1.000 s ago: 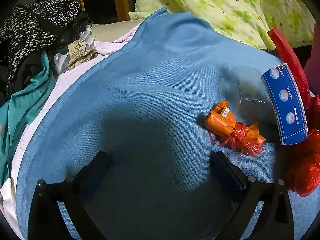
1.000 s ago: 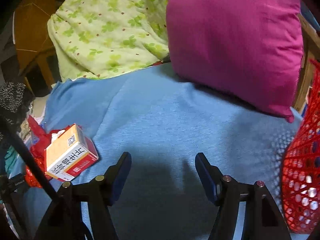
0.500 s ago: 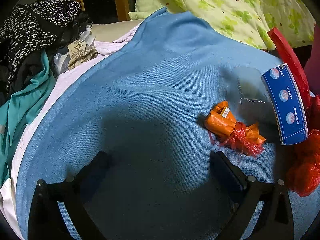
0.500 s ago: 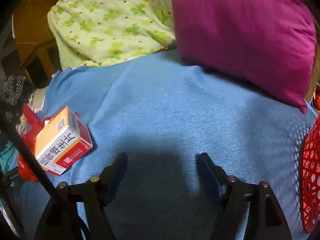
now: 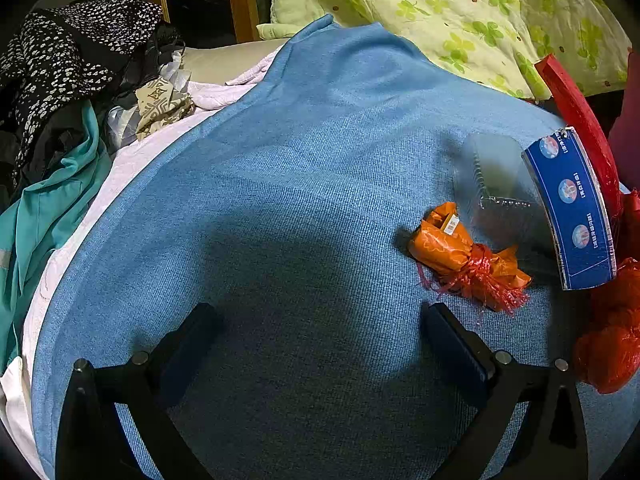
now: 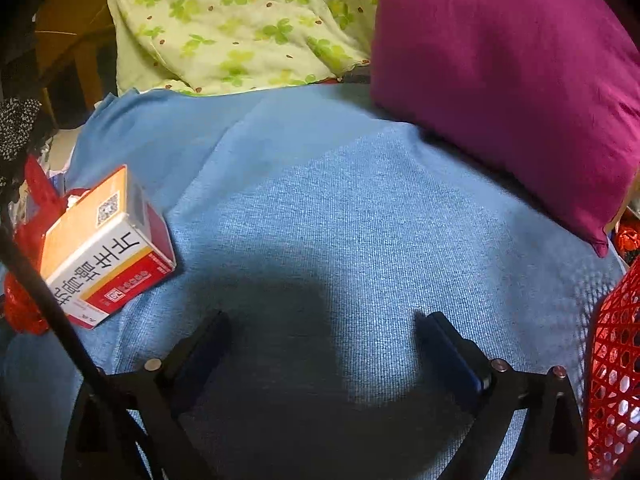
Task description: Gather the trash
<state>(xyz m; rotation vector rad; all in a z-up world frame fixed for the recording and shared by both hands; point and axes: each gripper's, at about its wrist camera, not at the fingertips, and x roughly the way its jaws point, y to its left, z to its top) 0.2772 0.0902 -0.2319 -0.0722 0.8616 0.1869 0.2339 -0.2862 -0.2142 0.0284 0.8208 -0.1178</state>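
left gripper [image 5: 316, 344]: fingers wide apart, nothing between them; hangs over bare blue blanket [image 5: 280, 200], angled down, likely parked while the other hand works.
right gripper [image 6: 324, 348]: fingers opening, already near full spread, nothing between them; only blanket below. Judged: pre-opening for a wide item.
orange wrapper [image 5: 460, 256]: crumpled, tied with red netting, lies on the blanket at 2 o'clock of the left gripper, just past its right finger. Nearest trash for that hand.
blue card [image 5: 572, 208]: at 3 o'clock in the left view, propped on a clear plastic piece [image 5: 496, 176]; red bag [image 5: 608, 336] below it at 4 o'clock.
carton [image 6: 104, 248]: orange/white/red box, lies tilted on the blanket at 9 o'clock in the right view, leaning against red plastic. Well left of the right fingers.
red mesh basket [image 6: 612, 372]: at 4 o'clock edge of the right view; probably the trash bin, kept close to that hand.
magenta pillow [image 6: 500, 72]: 1 o'clock, not trash.
green quilt [image 6: 240, 20]: 11 o'clock, not trash.
next (judged): right gripper swings left to the carton.
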